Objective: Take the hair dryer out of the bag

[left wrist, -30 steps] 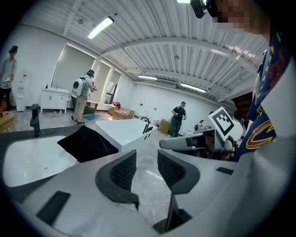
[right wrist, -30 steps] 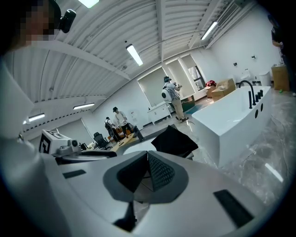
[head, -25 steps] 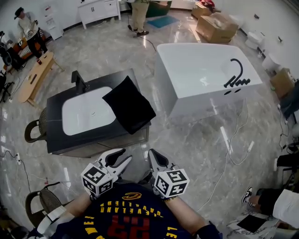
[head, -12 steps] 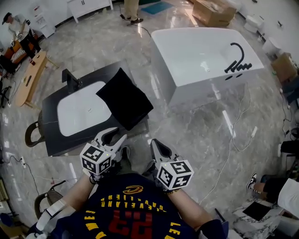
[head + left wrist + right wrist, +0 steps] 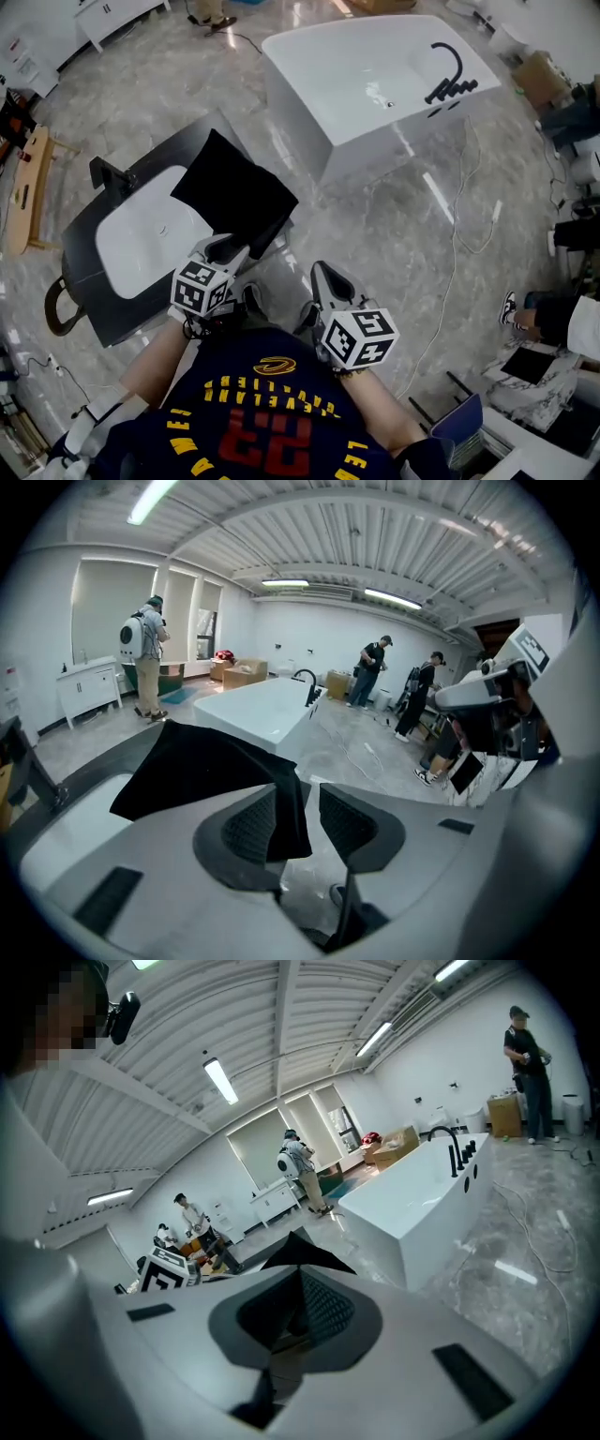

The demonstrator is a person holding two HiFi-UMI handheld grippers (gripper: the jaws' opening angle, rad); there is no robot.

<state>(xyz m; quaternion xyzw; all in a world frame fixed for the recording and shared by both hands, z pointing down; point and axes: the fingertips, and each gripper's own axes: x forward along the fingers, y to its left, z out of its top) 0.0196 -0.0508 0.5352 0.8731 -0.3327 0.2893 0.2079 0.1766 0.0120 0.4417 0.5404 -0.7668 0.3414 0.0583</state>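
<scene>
holding left gripper (image 5: 230, 253), jaws spread, near bag (image 5: 234, 192). right gripper (image 5: 323, 277) sitting pressed together, empty. bag overhanging counter (image 5: 112, 314) edge, guessing snagging cloth could drag it off.

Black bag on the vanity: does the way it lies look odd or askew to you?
Yes: the black bag lies turned cornerwise on the dark vanity top, one corner drooping over the front edge. Nothing looks spilled or damaged.

Left tool (image 5: 234, 251) now closer to black bag (image 5: 230, 192)
</scene>
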